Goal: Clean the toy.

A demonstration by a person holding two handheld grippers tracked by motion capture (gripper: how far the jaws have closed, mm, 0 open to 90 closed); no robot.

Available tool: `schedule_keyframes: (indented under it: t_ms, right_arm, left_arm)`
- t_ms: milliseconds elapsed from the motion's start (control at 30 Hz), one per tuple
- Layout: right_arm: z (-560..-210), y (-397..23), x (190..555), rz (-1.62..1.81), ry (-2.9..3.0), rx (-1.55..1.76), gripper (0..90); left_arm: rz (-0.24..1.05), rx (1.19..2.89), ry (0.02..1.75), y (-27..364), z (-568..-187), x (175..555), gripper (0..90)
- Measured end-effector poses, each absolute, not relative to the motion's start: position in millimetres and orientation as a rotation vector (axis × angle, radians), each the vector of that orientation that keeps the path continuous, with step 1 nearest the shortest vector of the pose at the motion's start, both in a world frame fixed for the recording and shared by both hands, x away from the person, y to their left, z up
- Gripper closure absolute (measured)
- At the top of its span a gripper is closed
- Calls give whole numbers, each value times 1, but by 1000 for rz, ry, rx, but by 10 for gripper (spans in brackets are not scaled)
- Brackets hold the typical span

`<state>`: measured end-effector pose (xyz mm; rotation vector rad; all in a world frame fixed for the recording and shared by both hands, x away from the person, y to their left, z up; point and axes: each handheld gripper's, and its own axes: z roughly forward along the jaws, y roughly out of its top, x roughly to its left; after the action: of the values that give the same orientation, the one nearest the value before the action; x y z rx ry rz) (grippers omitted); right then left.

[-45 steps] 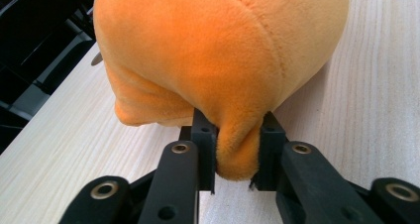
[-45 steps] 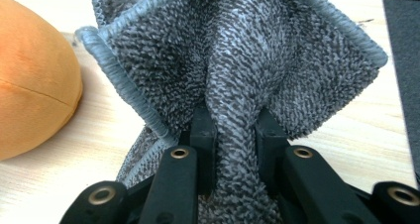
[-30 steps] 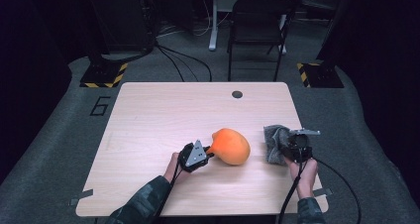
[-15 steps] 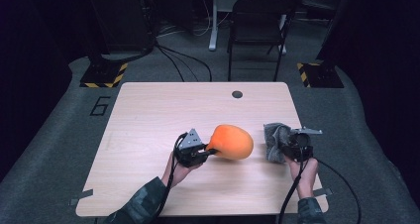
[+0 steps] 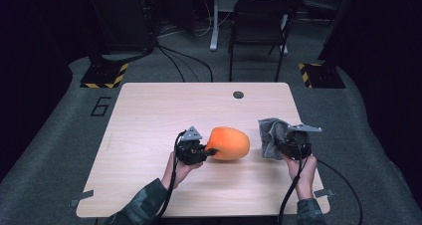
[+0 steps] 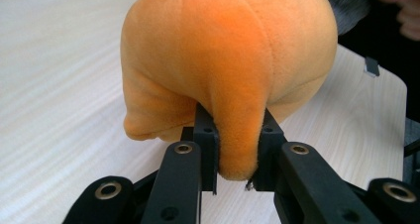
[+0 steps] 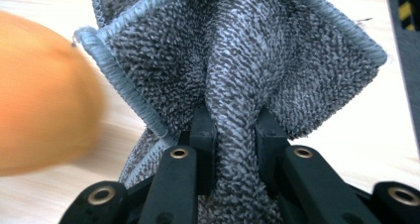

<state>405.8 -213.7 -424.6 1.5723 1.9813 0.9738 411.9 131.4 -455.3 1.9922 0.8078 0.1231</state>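
An orange plush toy [image 5: 229, 143] hangs just above the middle of the wooden table [image 5: 149, 120]. My left gripper [image 5: 208, 153] is shut on a fold of its fabric; in the left gripper view the orange plush toy [image 6: 228, 70] bulges over the jaws of the left gripper [image 6: 237, 152], which pinch a flap. To its right, my right gripper [image 5: 279, 146] is shut on a grey cloth [image 5: 270, 135] that is lifted off the table. In the right gripper view the grey cloth [image 7: 237, 80] fans out above the right gripper [image 7: 236, 144], with the orange toy [image 7: 44, 95] blurred at the left.
A round dark grommet [image 5: 238, 94] sits in the table's far edge. A black chair [image 5: 259, 31] stands behind the table, with cables on the floor and yellow-black striped bases [image 5: 104, 75] at both sides.
Both hands have risen, lifting the orange toy and the grey cloth off the table. The toy has shifted slightly left and away with the left gripper.
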Motion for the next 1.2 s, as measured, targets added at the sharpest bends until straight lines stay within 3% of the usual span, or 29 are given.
schedule_keyframes:
  t_ms: [367, 633, 933, 1200]
  right_arm:
    - [-380, -141, 388, 1210, 2122, 1368, 757]
    - [-407, -87, 392, 1147, 2247, 1294, 764]
    - [-416, -99, 397, 1046, 2219, 1275, 769]
    - [-440, -146, 410, 916, 2142, 1461, 769]
  left_arm:
    - [35, 2000, 870, 126, -469, 417, 778]
    - [-27, 2001, 857, 120, -473, 412, 782]
    - [-54, 1980, 847, 119, -477, 413, 780]
    - [-70, 1964, 843, 118, -478, 412, 779]
